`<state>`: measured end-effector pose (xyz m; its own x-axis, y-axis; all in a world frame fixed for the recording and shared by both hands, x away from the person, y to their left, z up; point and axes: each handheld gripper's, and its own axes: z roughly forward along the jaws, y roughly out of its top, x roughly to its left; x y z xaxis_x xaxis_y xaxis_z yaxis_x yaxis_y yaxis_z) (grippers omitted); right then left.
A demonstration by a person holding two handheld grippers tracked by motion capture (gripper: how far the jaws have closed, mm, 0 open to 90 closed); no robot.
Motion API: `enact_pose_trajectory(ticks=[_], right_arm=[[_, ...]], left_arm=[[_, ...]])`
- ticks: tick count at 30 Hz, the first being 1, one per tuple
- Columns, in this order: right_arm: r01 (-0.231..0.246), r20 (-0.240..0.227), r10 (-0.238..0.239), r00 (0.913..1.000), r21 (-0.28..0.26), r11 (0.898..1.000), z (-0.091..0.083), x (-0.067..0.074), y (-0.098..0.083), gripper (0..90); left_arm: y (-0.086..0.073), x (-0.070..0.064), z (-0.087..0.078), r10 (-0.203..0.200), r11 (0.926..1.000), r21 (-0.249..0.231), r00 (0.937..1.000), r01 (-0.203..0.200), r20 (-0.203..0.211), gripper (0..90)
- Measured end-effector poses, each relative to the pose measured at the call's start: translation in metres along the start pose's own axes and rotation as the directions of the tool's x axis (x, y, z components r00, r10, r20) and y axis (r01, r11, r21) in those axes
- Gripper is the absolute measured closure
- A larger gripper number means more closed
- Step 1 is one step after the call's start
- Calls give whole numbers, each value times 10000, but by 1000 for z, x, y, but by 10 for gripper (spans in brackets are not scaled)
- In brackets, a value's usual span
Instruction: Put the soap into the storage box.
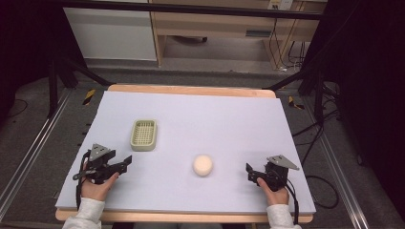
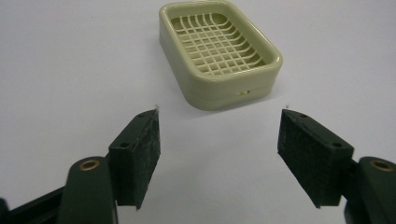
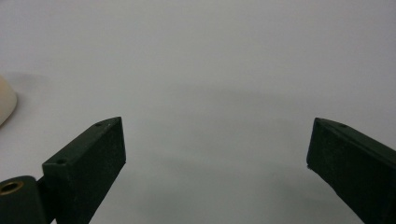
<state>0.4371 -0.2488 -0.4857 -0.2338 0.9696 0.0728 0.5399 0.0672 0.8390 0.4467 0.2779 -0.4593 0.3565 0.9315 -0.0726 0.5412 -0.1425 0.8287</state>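
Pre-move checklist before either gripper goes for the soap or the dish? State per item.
1. Left gripper open: ok, jaws spread wide, nothing between them.
2. Right gripper open: ok, jaws apart and empty.
3. Pale green rectangular plastic soap dish with a lattice floor empty and upright: ok, lattice is bare.
4. Dish lined up with the left gripper: ok, it sits just ahead of the jaws, not touching.
5. Round cream-coloured soap bar lined up with the right gripper: not ok, it lies off to that view's left edge, outside the jaw gap.
6. Path across the pale lilac table cover between soap and dish: ok, nothing lies between them.
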Motion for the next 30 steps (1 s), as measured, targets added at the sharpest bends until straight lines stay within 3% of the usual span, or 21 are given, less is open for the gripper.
enact_pose_trajectory(ticks=[12,30], right_arm=[[79,124,-80,9999,60,10000,1,1,0,55],[84,66,-85,9999,92,9999,1,1,-1,54]], left_arm=[[4,-19,1,237,9997,-40,9993,-236,278,326],[12,-34,2,433,9991,-7,9961,-434,771,303]])
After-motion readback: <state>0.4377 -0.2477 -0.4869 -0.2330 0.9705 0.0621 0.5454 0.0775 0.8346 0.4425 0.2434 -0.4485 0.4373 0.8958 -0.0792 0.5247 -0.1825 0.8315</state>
